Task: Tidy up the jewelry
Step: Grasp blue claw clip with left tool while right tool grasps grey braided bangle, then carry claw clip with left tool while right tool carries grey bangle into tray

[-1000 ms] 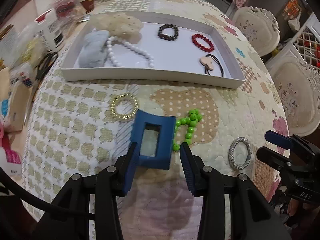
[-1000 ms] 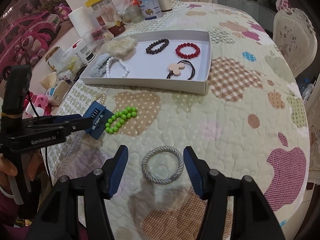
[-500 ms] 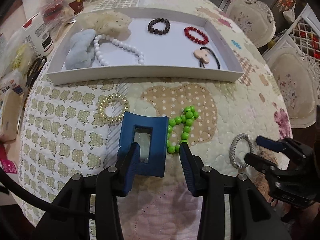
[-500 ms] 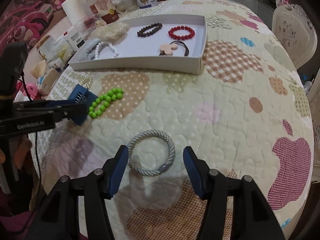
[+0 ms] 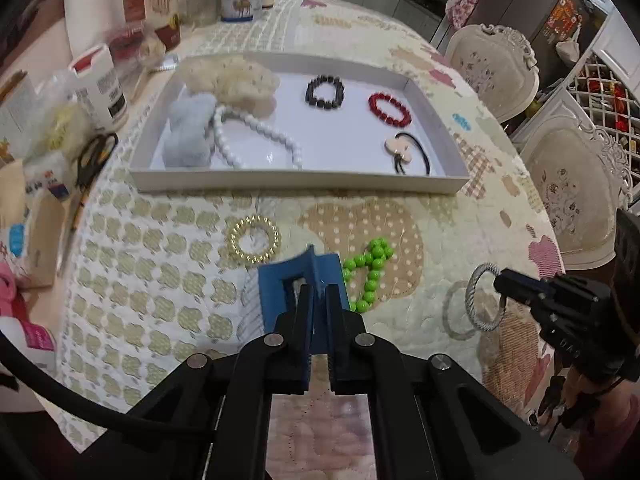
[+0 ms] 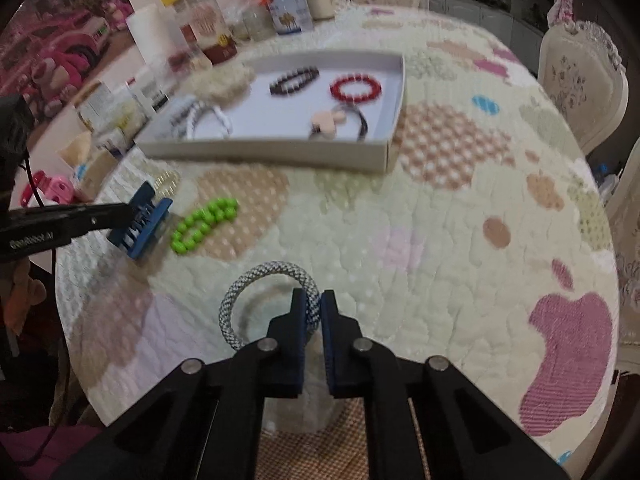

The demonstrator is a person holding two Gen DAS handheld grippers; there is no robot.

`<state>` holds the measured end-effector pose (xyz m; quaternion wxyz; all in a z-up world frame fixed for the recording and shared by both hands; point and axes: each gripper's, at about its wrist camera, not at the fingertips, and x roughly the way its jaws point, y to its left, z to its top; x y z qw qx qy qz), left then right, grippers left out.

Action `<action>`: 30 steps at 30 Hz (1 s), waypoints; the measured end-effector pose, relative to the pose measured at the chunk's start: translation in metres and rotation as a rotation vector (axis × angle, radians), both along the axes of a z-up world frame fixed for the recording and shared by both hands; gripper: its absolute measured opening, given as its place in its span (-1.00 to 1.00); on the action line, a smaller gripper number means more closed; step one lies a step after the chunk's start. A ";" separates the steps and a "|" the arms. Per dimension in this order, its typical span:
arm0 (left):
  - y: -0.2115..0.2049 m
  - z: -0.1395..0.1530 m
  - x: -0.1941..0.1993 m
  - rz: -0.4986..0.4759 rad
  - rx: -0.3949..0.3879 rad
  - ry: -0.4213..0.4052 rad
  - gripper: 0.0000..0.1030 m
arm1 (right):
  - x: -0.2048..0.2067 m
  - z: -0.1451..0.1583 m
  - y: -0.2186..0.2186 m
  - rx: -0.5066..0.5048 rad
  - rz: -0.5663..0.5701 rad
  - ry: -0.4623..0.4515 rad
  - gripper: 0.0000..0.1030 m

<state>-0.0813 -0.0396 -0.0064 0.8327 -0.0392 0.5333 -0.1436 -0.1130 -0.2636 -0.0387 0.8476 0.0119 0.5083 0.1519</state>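
the left gripper (image 5: 316,300) is pinched on the blue hair claw (image 5: 298,280), a boxy plastic clip with a rectangular window, its long axis running toward 12 o'clock, its teeth facing the right wrist view. the right gripper (image 6: 314,308) is pinched on the grey woven ring (image 6: 256,292), a round rope-textured band lifted upright off the quilt (image 6: 440,220). at 1 o'clock of the claw lies the green bead bracelet (image 5: 370,270), glossy and folded long toward 12; at 11 o'clock, the gold coil ring (image 5: 254,240). the white tray (image 5: 296,180) sits beyond at 12 o'clock.
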 end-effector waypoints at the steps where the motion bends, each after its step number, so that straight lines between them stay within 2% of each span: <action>1: 0.001 0.003 0.000 0.001 0.003 -0.008 -1.00 | 0.001 0.006 0.001 0.004 0.004 -0.015 -0.86; 9: -0.005 0.007 -0.004 -0.011 0.005 0.003 -1.00 | 0.008 0.030 0.007 0.028 0.031 -0.058 -0.86; 10: -0.008 0.006 -0.004 -0.014 0.001 0.013 -0.93 | 0.007 0.030 0.006 0.033 0.034 -0.054 -0.86; 11: -0.011 0.005 -0.005 -0.015 -0.001 0.022 -0.66 | 0.006 0.030 0.006 0.038 0.036 -0.053 -0.86; 13: -0.018 0.001 -0.005 -0.015 0.013 0.023 -0.58 | 0.005 0.030 0.007 0.040 0.040 -0.048 -0.86; 19: -0.046 -0.024 0.002 -0.028 0.126 0.041 -0.58 | 0.002 0.031 0.004 0.041 0.039 -0.041 -0.86; 20: -0.048 -0.030 0.003 -0.027 0.146 0.045 -0.67 | 0.002 0.031 0.003 0.043 0.037 -0.041 -0.86; 22: -0.047 -0.035 0.006 -0.015 0.139 0.057 -0.95 | 0.001 0.033 0.000 0.050 0.027 -0.043 -0.86; 25: -0.038 -0.034 0.007 0.002 0.090 0.059 -0.97 | 0.000 0.035 -0.004 0.055 0.020 -0.047 -0.86; 30: -0.022 -0.013 0.005 0.023 0.055 0.025 -0.98 | 0.000 0.040 -0.005 0.066 0.024 -0.059 -0.86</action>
